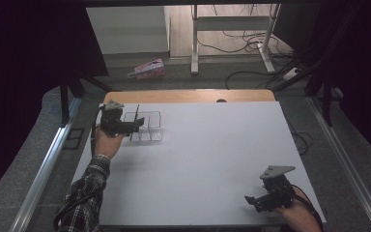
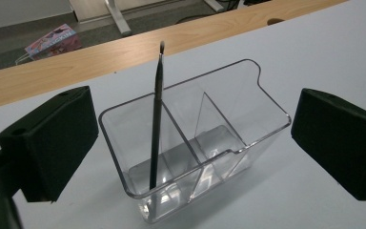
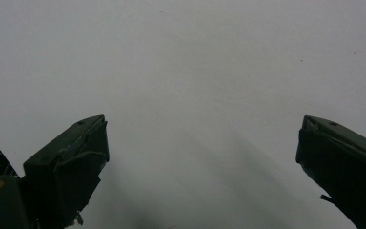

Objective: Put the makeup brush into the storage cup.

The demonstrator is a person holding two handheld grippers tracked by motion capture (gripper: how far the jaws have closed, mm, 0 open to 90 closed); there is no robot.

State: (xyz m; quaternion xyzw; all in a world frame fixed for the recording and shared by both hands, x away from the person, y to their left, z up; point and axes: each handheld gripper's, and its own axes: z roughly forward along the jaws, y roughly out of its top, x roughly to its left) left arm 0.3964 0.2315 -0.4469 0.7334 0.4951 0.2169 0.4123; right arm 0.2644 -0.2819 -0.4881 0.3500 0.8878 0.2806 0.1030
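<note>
Nearest the person, at about five o'clock on the white table (image 1: 198, 183), the right gripper (image 1: 251, 200) is sitting low with its jaws spread wide and nothing between them; in the right gripper view they are framing bare tabletop. It is lying well apart from the work.

Farther out, at about ten o'clock, the left gripper (image 1: 136, 126) is hovering just beside the clear organizer (image 1: 149, 126), pointing toward three o'clock across the table. Its jaws are released and standing wide, one on each side of the clear organizer (image 2: 195, 143) in the left gripper view, with air between each pad and the plastic walls. Nothing is being gripped.

The thin black brush (image 2: 156, 119) is standing inside the compartment at the left end of the organizer as that view shows it, its lower tip resting on the floor of the box and its shaft leaning against the divider. Its long axis is running nearly upright, tilted slightly, with the bristle end poking above the rim toward twelve o'clock.

The relation that matters: the brush is lying straight ahead of the left gripper's open jaws, a little toward the left one, and the left hand is by far the nearer. The brush appears already delivered, so backing away cleanly without clipping the shaft is likely what counts.
</note>
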